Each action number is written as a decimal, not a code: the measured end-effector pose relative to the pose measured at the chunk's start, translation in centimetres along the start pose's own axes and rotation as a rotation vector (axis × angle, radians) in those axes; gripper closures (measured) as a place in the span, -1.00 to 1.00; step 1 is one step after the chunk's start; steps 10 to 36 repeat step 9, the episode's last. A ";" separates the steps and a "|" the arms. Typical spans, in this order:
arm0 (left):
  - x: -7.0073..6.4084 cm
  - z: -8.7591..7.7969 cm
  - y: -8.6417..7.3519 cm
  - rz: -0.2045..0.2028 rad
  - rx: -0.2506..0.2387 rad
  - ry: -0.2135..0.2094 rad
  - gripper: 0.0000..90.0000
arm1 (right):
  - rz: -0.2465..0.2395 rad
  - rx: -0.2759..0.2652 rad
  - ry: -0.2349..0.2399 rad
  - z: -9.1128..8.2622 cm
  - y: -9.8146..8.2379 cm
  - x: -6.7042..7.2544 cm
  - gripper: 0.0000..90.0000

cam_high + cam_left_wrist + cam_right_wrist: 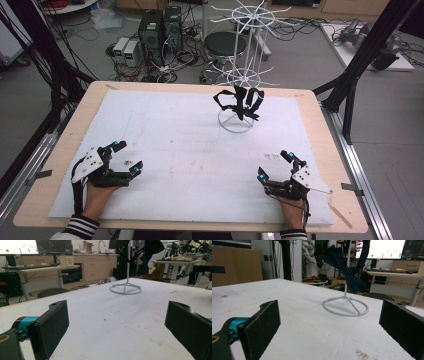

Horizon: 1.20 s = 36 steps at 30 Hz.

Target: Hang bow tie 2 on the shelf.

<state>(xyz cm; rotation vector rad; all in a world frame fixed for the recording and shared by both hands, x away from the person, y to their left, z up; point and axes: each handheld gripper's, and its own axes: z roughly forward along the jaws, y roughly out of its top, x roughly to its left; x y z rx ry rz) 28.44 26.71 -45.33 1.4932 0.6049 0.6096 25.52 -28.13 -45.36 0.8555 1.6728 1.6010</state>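
The rack [239, 107] stands well beyond both open tongs.

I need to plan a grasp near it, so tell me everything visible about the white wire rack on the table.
The white wire rack looks like thin painted metal: a ring base with spokes lying flat on the white table cover, an upright central pole, and two tiers of radiating arms. It stands toward the table's far edge, right of centre. Dark straps hang from the lower arms, just above the base. Neither gripper touches it.
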 end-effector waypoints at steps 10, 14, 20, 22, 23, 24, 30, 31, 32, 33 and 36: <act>-0.1 -0.1 -0.1 0.005 -0.008 0.013 -0.87 | 0.012 -0.009 -0.007 -0.1 -0.1 0.0 -0.94; -0.1 -0.1 -0.1 0.005 -0.008 0.013 -0.87 | 0.012 -0.009 -0.007 -0.1 -0.1 0.0 -0.94; -0.1 -0.1 -0.1 0.005 -0.008 0.013 -0.87 | 0.012 -0.009 -0.007 -0.1 -0.1 0.0 -0.94; -0.1 -0.1 -0.1 0.005 -0.008 0.013 -0.87 | 0.012 -0.009 -0.007 -0.1 -0.1 0.0 -0.94; -0.1 -0.1 -0.1 0.005 -0.008 0.013 -0.87 | 0.012 -0.009 -0.007 -0.1 -0.1 0.0 -0.94; -0.1 -0.1 -0.1 0.005 -0.008 0.013 -0.87 | 0.012 -0.009 -0.007 -0.1 -0.1 0.0 -0.94; -0.1 -0.1 -0.1 0.005 -0.008 0.013 -0.87 | 0.012 -0.009 -0.007 -0.1 -0.1 0.0 -0.94; -0.1 -0.1 -0.1 0.005 -0.008 0.013 -0.87 | 0.012 -0.009 -0.007 -0.1 -0.1 0.0 -0.94; -0.1 -0.1 -0.1 0.005 -0.008 0.013 -0.87 | 0.012 -0.009 -0.007 -0.1 -0.1 0.0 -0.94; -0.1 -0.1 -0.1 0.005 -0.008 0.013 -0.87 | 0.012 -0.009 -0.007 -0.1 -0.1 0.0 -0.94; -0.1 -0.1 -0.1 0.005 -0.008 0.013 -0.87 | 0.012 -0.009 -0.007 -0.1 -0.1 0.0 -0.94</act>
